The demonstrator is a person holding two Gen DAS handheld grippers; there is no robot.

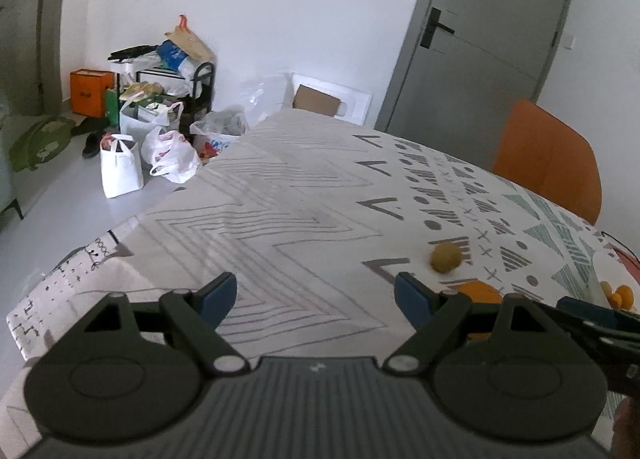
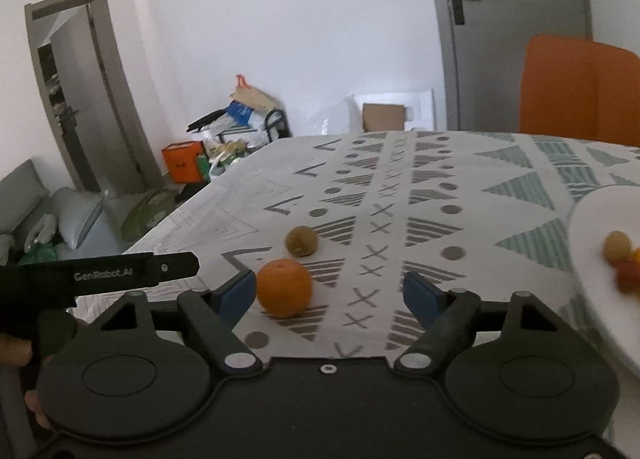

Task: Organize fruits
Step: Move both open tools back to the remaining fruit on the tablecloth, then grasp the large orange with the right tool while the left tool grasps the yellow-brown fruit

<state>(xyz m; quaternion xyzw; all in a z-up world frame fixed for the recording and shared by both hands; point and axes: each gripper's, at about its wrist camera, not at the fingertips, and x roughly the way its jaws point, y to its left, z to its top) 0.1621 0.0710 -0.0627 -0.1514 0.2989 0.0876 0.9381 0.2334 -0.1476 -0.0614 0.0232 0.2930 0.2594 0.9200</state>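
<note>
Left wrist view: the left gripper (image 1: 316, 297), black with blue rubbery pads, stands with its jaws spread wide and nothing between them, over a table covered by a white cloth printed with grey zigzags, chevrons, dots and crosses (image 1: 280, 219). A small round brownish-green fruit with a dull, rough skin (image 1: 445, 257) lies on the cloth beyond the right-hand finger. Just nearer, a smooth round orange (image 1: 480, 291) shows partly behind that finger's linkage. At the far right edge, a white plate (image 1: 604, 267) holds a few small orange-yellow fruits (image 1: 620, 296). An orange padded chair (image 1: 548, 159) stands at the table's far side, before a grey door (image 1: 488, 39). White plastic bags (image 1: 168, 153) sit on the floor by the wall.

Right wrist view: the right gripper (image 2: 330, 293) also has its jaws apart, gripping nothing. The orange (image 2: 284, 287), with dimpled peel, rests on the cloth just beside the left-hand blue pad (image 2: 236, 293); whether they touch I cannot tell. The brownish-green fruit (image 2: 302, 241) lies a little beyond it. The smooth white plate (image 2: 592, 219), at the right edge, carries a blurred yellow fruit (image 2: 617, 246) and a small red one (image 2: 628, 274). The other gripper's black body juts in from the left.
</note>
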